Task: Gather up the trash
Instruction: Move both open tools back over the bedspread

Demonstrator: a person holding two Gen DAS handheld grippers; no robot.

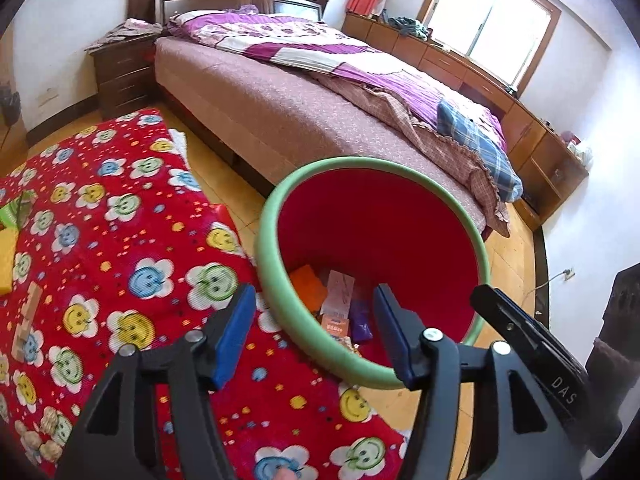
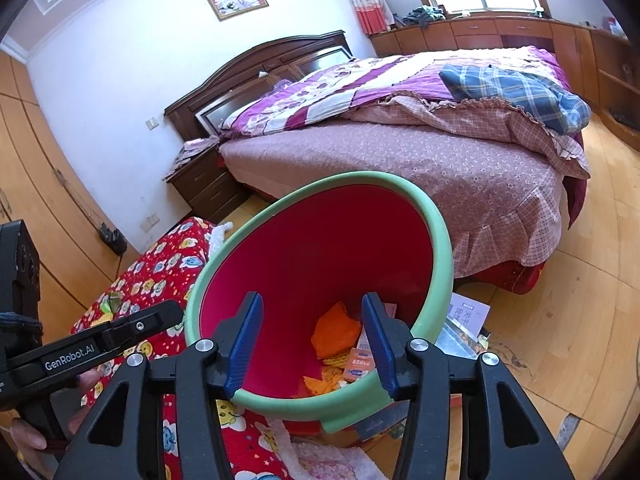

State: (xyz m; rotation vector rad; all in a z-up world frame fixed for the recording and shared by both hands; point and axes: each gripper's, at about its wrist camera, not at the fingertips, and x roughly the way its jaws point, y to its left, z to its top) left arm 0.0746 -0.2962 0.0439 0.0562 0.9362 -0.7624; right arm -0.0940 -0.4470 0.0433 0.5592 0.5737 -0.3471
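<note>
A trash bin (image 1: 276, 216) with a red inside and a green rim (image 2: 436, 216) stands tilted toward me, between a red flowered mat and the bed. At its bottom lie an orange scrap (image 1: 308, 284), a pale packet (image 2: 360, 360) and a purple wrapper (image 1: 362, 320). My left gripper (image 1: 312, 332) hangs open over the bin's near rim, and nothing is between its blue pads. My right gripper (image 2: 312, 340) is open over the bin's mouth too, with nothing between its pads. Each gripper shows in the other's view, the right one (image 1: 520, 328) at the right and the left one (image 2: 100, 340) at the left.
On the red flowered mat (image 1: 120, 240) lie a green packet (image 1: 16, 208), a yellow block (image 1: 8, 264), a wooden piece (image 1: 28, 316) and some nut-like bits (image 1: 44, 436). A booklet (image 2: 468, 312) lies on the wooden floor by the bin. The bed (image 1: 280, 112) stands close behind.
</note>
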